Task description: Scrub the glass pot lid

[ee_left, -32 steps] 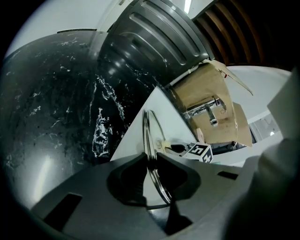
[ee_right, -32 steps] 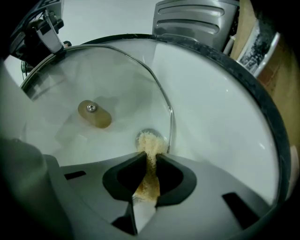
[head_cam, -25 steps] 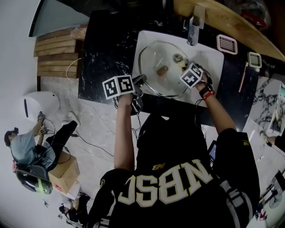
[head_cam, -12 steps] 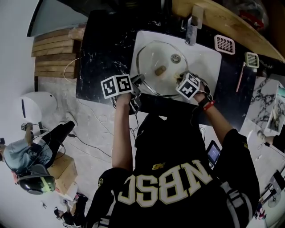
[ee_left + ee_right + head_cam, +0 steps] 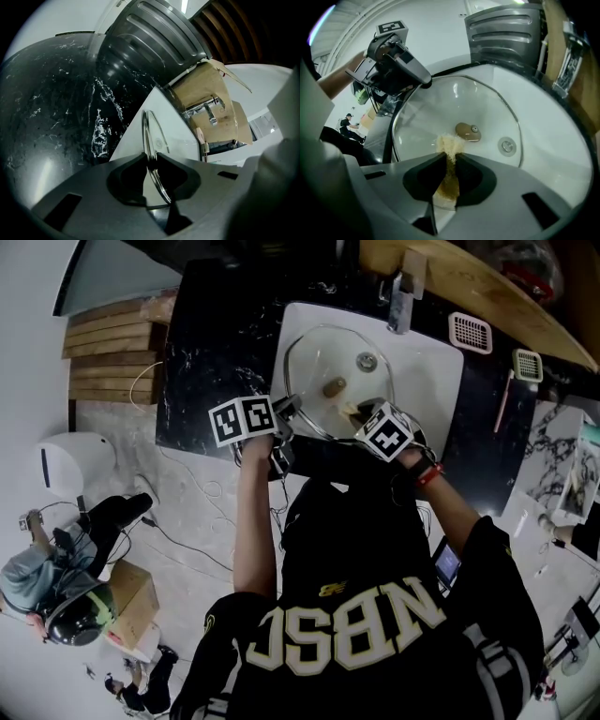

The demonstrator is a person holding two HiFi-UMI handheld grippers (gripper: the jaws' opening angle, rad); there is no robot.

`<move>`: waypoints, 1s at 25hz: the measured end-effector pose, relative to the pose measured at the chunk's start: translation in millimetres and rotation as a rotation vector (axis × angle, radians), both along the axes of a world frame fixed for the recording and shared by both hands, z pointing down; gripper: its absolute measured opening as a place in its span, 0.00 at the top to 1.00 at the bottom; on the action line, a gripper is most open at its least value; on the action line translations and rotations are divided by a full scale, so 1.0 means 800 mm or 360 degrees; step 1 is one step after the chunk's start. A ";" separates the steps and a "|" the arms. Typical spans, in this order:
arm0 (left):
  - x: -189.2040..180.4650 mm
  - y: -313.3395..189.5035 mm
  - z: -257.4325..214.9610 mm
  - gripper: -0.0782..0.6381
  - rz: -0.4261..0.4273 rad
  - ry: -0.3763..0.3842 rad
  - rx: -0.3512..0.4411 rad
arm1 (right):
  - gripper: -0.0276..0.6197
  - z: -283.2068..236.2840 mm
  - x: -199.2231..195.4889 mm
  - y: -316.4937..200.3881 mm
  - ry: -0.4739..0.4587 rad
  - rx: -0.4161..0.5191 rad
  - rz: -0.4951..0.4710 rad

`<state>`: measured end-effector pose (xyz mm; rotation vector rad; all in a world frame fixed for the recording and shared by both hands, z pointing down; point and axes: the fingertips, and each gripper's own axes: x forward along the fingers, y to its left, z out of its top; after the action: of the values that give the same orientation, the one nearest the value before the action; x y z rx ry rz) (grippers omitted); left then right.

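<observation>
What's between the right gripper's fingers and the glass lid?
A yellow-brown scrub sponge, pinched in the right gripper, juts out toward the glass lid. The right gripper view shows it; contact unclear.

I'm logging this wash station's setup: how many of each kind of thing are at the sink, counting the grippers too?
glass pot lid: 1
scrub pad: 1
grippers: 2 (left gripper, right gripper)
sink: 1
faucet: 1
Total: 6

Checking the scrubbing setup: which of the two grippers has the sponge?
The right gripper: its jaws pinch the tan sponge, while the left gripper clamps the glass lid by its rim.
</observation>
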<state>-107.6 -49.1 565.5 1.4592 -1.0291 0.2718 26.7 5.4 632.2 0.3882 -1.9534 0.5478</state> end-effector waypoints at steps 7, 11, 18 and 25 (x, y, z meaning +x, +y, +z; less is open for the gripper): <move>0.000 0.000 0.000 0.78 -0.0001 -0.0002 -0.0001 | 0.86 -0.018 -0.051 -0.014 -0.0163 0.0035 0.0049; 0.000 0.000 0.000 0.78 -0.0007 -0.0004 -0.0004 | 0.86 -0.020 -0.077 -0.038 -0.0258 0.0107 0.0079; -0.002 0.000 0.000 0.78 0.0001 -0.0061 -0.0001 | 0.86 -0.009 -0.095 -0.094 -0.0230 0.0367 0.0038; -0.002 0.000 0.001 0.78 0.0000 -0.0063 -0.0006 | 0.86 0.008 -0.091 -0.134 -0.0197 0.0453 0.0097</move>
<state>-109.3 -48.9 566.1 1.4557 -1.0600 0.3035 -46.1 -102.1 638.3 0.6063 -2.1520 0.3380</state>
